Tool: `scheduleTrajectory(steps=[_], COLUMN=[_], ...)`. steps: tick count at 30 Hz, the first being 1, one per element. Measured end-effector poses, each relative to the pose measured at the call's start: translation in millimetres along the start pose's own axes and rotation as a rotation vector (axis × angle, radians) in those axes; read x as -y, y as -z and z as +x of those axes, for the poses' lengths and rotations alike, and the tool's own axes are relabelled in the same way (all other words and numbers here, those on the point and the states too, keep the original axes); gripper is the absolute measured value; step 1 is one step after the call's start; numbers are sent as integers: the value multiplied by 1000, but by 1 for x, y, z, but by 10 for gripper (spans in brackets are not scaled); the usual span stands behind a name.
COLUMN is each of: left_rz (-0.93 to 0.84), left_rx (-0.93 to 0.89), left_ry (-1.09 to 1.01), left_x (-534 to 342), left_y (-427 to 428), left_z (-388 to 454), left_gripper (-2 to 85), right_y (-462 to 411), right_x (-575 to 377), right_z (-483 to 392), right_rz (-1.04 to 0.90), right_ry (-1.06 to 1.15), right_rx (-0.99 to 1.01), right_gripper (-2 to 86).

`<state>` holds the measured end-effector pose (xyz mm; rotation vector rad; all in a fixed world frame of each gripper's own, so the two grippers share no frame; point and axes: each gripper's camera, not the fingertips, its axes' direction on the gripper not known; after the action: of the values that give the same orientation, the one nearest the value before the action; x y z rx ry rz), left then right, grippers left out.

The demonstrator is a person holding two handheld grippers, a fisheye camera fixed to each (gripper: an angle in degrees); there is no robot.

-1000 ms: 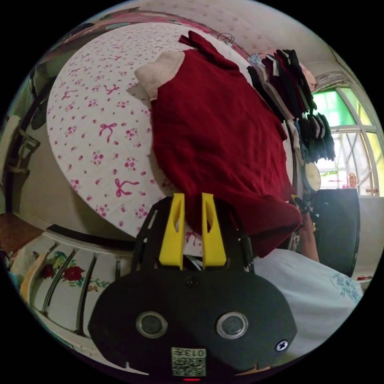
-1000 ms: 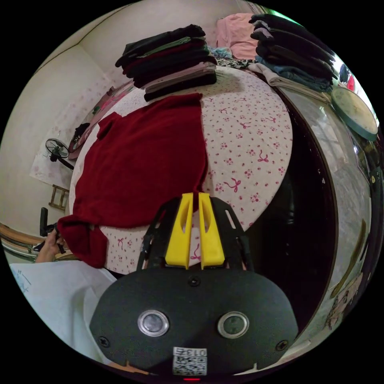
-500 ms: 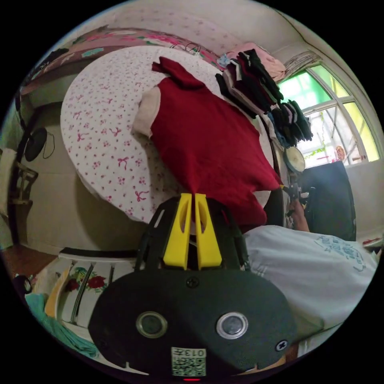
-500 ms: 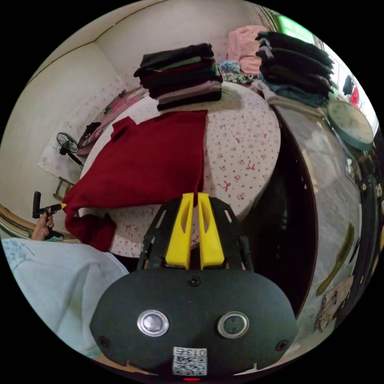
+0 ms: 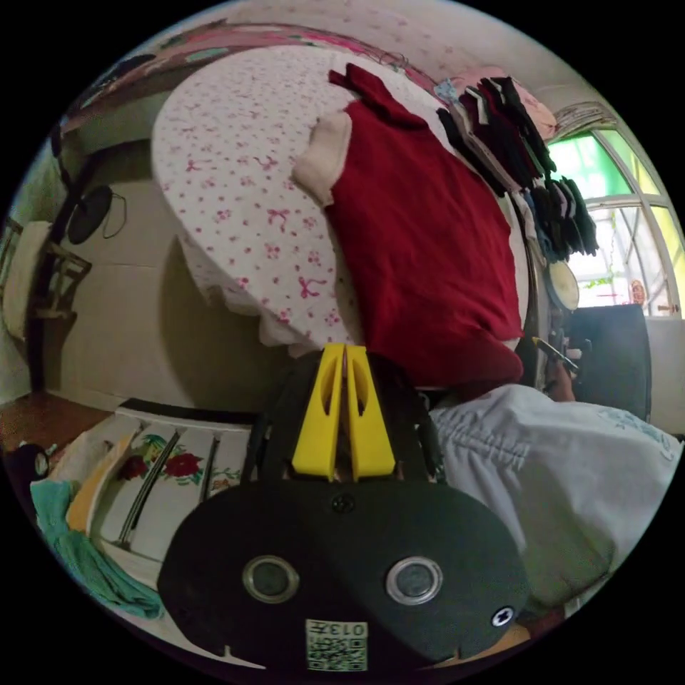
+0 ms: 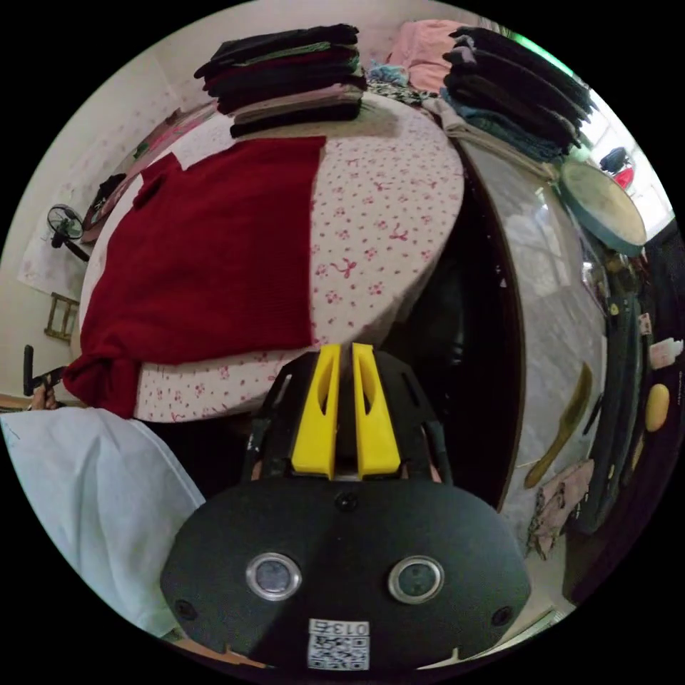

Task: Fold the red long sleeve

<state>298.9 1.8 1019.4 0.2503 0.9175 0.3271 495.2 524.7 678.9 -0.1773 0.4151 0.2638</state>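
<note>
The red long sleeve [image 5: 428, 235] lies spread flat on the round table [image 5: 235, 185] with the bow-print cloth. Its near hem reaches the table's edge, and one bunched sleeve [image 6: 100, 378] hangs over the rim by the person's body. My left gripper [image 5: 344, 348] is off the table's edge with its yellow jaws pressed together, just beside the garment's corner. My right gripper [image 6: 345, 347] sits below the table [image 6: 385, 214] rim, apart from the red long sleeve [image 6: 207, 250]; only a slim gap shows between its jaws, with nothing in it.
Two stacks of folded clothes [image 6: 285, 71] [image 6: 514, 93] stand at the table's far side. A cream cloth [image 5: 321, 157] peeks from under the red one. The person's white shirt [image 5: 571, 471] is close by. A clock [image 6: 603, 214], fan [image 5: 93, 214] and painted cabinet [image 5: 157, 485] surround the table.
Both grippers held the hem lifted and taut; now the garment lies flat on the table, let go. Both grippers have drawn back past the table's edge.
</note>
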Motion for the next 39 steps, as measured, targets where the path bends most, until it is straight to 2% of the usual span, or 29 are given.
scheduleTrajectory(steps=[5,10,15,18,21,27,29,30,33,36,38,39], left_rz=[40,78,60,18,-2,26,51,73,77,98,89,76], left_rx=[115,158,168,268,328,367,419,456,503,522,532,531], left_ry=[-146,-218,-293,-411,-434,-453,-474,-491,-502,-494,-501,-499], left_x=[81,177,244,254,256,248,244,241,238,235,234,233], left_y=[-6,-41,-72,-92,-112,-121,-117,-116,-128,-129,-129,-127], left_z=[58,112,159,199,218,241,254,261,269,277,283,285], left_gripper=[1,7,6,3,0,-4,-4,-4,-4,-4,-4,-4], right_y=[10,4,-12,-22,-38,-45,-29,-13,5,-24,-20,-17], right_x=[72,190,282,316,339,357,355,351,348,346,338,338], right_z=[-26,-72,-91,-96,-99,-110,-122,-127,-131,-143,-142,-138], right_rz=[78,163,132,129,60,-26,10,92,172,34,95,54], right_ry=[90,162,224,245,260,304,366,387,343,378,339,274], right_rx=[-9,-3,56,27,60,144,66,20,-13,-111,-84,-73], right_gripper=[43,64,95,109,107,39,34,33,36,48,51,48])
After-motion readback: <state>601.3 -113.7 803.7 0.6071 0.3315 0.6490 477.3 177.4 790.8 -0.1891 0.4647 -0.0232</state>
